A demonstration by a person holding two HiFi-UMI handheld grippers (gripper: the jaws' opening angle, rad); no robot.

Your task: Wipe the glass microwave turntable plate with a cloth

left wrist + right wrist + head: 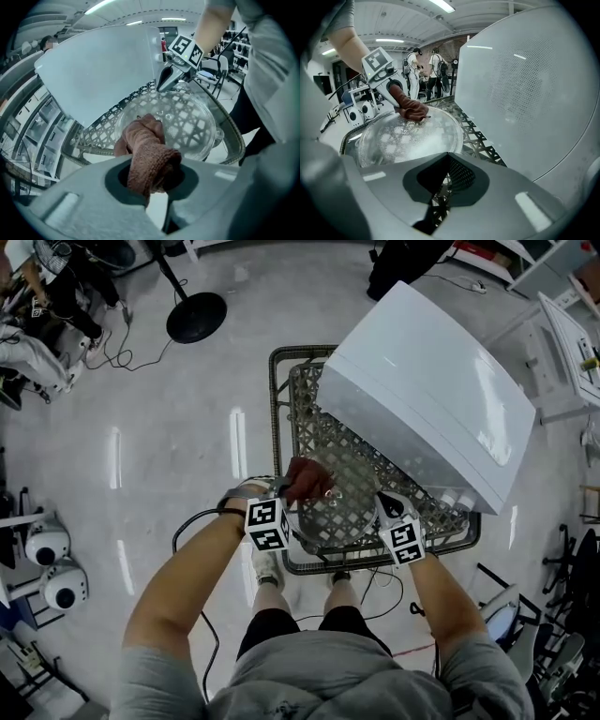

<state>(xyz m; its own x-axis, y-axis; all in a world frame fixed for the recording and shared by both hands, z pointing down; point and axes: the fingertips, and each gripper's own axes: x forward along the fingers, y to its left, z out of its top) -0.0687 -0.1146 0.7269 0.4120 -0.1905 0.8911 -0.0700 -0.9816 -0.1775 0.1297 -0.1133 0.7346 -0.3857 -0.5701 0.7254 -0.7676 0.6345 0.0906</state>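
Note:
A clear glass turntable plate (342, 507) lies just above a metal mesh table (277, 409), in front of a white microwave (427, 390). My left gripper (286, 491) is shut on a brown cloth (307, 481), and the bunched cloth presses on the plate's left part. In the left gripper view the cloth (147, 145) runs from the jaws onto the plate (187, 122). My right gripper (382, 507) is shut on the plate's right rim, seen as dark fingers (164, 80) at the edge. The right gripper view shows the plate (403, 140) with the cloth (410, 108) on its far side.
The microwave (534, 93) fills the right side, close to the plate. A black round stand base (196, 317) and cables lie on the floor to the far left. White round devices (52, 563) sit at the left edge. People (424, 65) stand in the background.

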